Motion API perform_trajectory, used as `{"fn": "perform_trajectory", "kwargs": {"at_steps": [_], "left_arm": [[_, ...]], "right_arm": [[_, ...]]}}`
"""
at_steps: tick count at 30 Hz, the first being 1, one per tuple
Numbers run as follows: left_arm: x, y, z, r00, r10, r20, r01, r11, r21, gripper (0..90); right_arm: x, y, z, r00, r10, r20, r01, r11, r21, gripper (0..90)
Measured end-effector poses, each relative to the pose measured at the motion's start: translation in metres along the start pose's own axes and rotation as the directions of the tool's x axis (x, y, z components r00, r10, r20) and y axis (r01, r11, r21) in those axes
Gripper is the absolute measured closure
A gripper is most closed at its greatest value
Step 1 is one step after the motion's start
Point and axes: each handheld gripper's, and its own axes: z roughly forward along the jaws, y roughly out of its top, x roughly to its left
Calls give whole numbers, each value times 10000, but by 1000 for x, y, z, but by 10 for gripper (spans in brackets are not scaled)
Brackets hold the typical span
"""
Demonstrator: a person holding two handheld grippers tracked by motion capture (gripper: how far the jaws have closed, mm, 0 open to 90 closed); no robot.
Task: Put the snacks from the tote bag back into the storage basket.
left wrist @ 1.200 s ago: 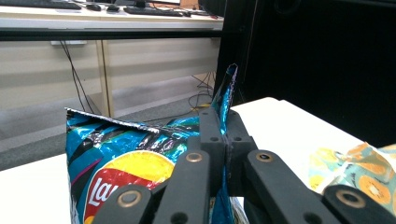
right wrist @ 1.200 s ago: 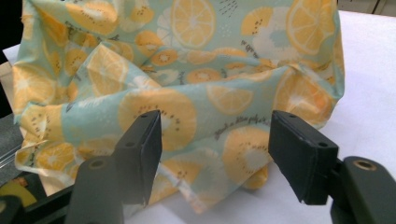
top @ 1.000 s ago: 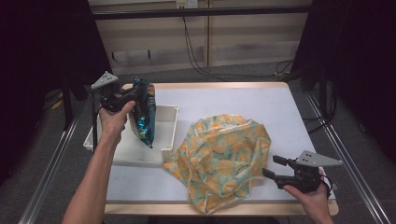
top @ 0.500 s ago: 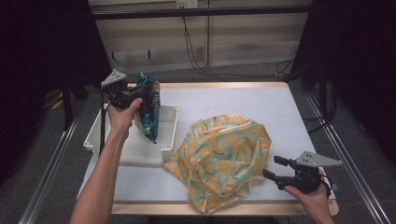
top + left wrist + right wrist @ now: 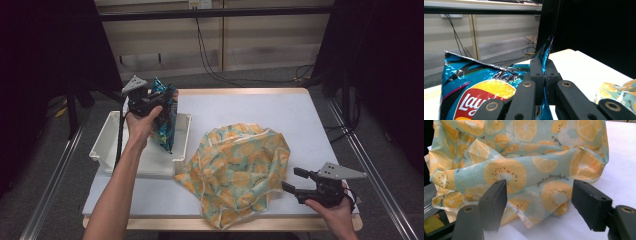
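Chip bag (image 5: 165, 120): blue foil w/ red-yellow logo, held upright above the white bin (image 5: 107, 142) near the worktop's (image 5: 260, 107) left edge, toward the far-left corner. Its lower end hangs over the bin's right wall; can't tell if it touches the bin. In the left gripper view the bag (image 5: 481, 87) shows its crinkled top seam, one corner sticking up past the fingers (image 5: 536, 75).

Left gripper (image 5: 155, 102): fingers closed tight on the bag's top edge, foil pinched betw. them, no gap visible. The left gripper (image 5: 543, 72) in its own view grips near the bag's right top corner. Person's left hand wraps the gripper body, forearm coming from the near edge over the bin; black cable trails down along the arm.

Cloth bag (image 5: 240, 167): pale teal w/ orange-slice print, lying crumpled on the worktop, mid to near-right area, just beside the bin's right wall, its near end reaching the worktop's near edge.

Right gripper (image 5: 295, 182): low at the near-right corner, fingers spread wide, holding nothing, pointed at the cloth bag's right side, tips just beside the fabric. In the right gripper view the right gripper (image 5: 539, 195) frames the cloth bag (image 5: 524, 167) betw. its open fingers; fabric lies ahead, not clamped.
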Motion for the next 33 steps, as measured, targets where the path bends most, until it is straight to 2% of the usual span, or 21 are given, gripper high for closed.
{"fn": "perform_trajectory", "kwargs": {"at_steps": [3,7,9,12,20,23,33], "left_arm": [[-2,-1,7,10000,3,53,-4,10000,92,875],[-1,-2,17,9998,204,-43,-203,9993,322,867],[-1,-3,22,10000,13,-33,-13,9997,237,855],[-4,-5,27,10000,91,-39,-90,9995,312,833],[-10,-11,33,9999,-17,133,9,9982,592,714],[-11,-10,35,9995,245,178,-260,9956,895,706],[-11,-12,38,9993,303,235,-327,9931,1126,598]], "right_arm": [[-1,0,0,10000,-11,-7,11,10000,-7,286],[-1,0,1,10000,2,-63,-1,10000,19,286],[-1,0,2,10000,-8,-44,8,10000,27,286],[-1,-1,2,10000,-59,-73,59,10000,35,286],[-2,-1,-1,10000,-16,-16,16,10000,0,286],[-2,-1,0,10000,-47,28,47,10000,2,286],[-2,-2,2,10000,-63,-24,63,9999,108,286]]}}
